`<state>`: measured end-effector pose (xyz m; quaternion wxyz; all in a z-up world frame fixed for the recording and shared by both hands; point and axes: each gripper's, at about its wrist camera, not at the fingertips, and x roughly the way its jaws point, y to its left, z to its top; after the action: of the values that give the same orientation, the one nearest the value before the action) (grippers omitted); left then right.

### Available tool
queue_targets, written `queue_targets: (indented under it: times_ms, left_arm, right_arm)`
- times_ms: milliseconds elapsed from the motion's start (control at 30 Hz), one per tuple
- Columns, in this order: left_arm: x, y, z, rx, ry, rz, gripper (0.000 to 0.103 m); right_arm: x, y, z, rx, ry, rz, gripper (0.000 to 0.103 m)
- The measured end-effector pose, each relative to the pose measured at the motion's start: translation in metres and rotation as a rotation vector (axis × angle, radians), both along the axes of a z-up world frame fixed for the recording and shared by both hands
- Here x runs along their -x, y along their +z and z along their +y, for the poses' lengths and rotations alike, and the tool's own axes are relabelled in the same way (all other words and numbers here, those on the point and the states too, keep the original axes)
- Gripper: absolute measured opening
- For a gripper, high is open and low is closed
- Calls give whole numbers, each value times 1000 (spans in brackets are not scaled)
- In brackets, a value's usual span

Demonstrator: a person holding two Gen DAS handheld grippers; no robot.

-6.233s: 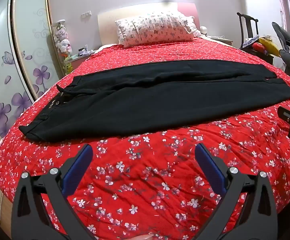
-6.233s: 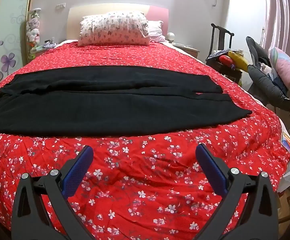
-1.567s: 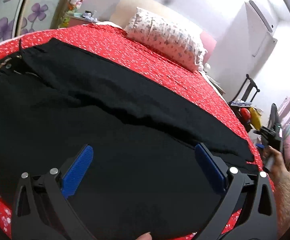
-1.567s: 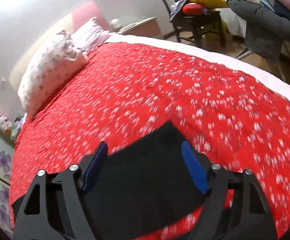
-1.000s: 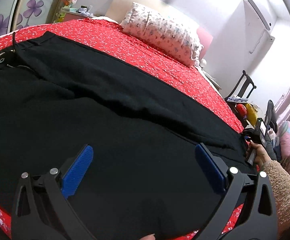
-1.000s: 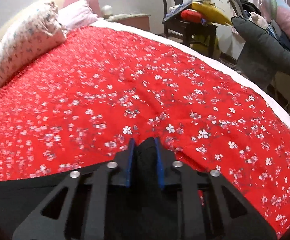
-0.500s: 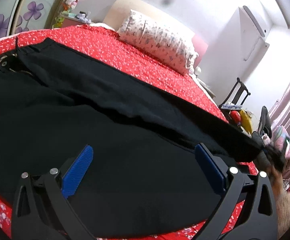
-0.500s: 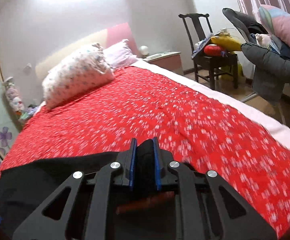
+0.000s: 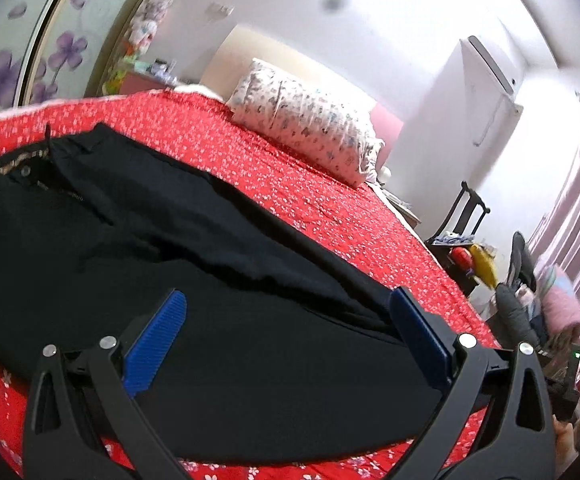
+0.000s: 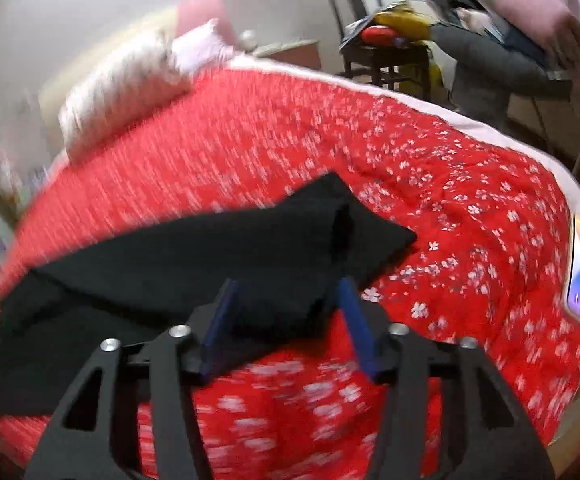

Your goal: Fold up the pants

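Note:
Black pants (image 9: 137, 264) lie flat across a red flowered bed, waistband at the left, legs running right. My left gripper (image 9: 285, 312) is open and empty, hovering over the near leg. In the right wrist view the leg ends (image 10: 290, 240) lie on the bed, one cuff lying over the other. My right gripper (image 10: 290, 292) is open just above the near edge of the cuffs and holds nothing. That view is blurred by motion.
The red bedspread (image 9: 298, 184) covers the bed; a flowered pillow (image 9: 302, 120) lies at the headboard. A dark chair (image 10: 374, 40) piled with clothes stands beside the bed, with a grey coat (image 10: 490, 56) next to it. A sliding wardrobe door (image 9: 21, 36) is left.
My right gripper was shut on the leg cuff half a second ago; now it has opened and the cuff lies on the other leg. The left gripper stayed open over the pants.

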<state>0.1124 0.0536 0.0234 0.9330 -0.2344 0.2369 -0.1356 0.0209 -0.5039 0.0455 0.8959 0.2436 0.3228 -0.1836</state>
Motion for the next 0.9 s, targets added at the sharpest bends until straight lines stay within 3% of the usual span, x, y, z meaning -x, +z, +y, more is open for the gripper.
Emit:
queue_targets:
  times_ms: [100,200,300,467,567,600,633,700,767,833,900]
  left_arm:
    - [-6,-3,7,19,6,32,101]
    - [-8,-6,8,21,1,57,101]
    - [-8,-7,6,19,-2,65,101]
    - [-9,-7,7,17,2,68,101]
    - [-10,-9,7,22,-9,77,101]
    - [-12,-9,7,24,-15,81,101]
    - [-13,-10,7,28,-22,89,101]
    - [-13,-12,7,34,-29,97,101]
    - [-13,-12,8,36,-33,96,101]
    - [-13,-12,10,38,-30,90,101]
    - [-13,-13,10,41,-28,87,101]
  right_arm:
    - [1,2,0,-281,-4,-73,54]
    - [-16,-23,3,-540,-28,-10,51]
    - [-29,-43,3,-665,-95,18,49]
    - [-47,-62,-8,-671,-233,45,42]
    - [-53,-68,-12,-643,-274,38,21]
    - [-55,-69,-14,-625,-274,36,9]
    - [-52,-67,-14,-607,-267,20,7]
    - [-47,-47,-16,-522,-232,-96,6]
    - [-41,-25,-12,-385,-195,-194,5]
    - [-42,-24,-11,-304,-203,-171,5]
    - [-42,-46,-15,-321,-223,-73,5]
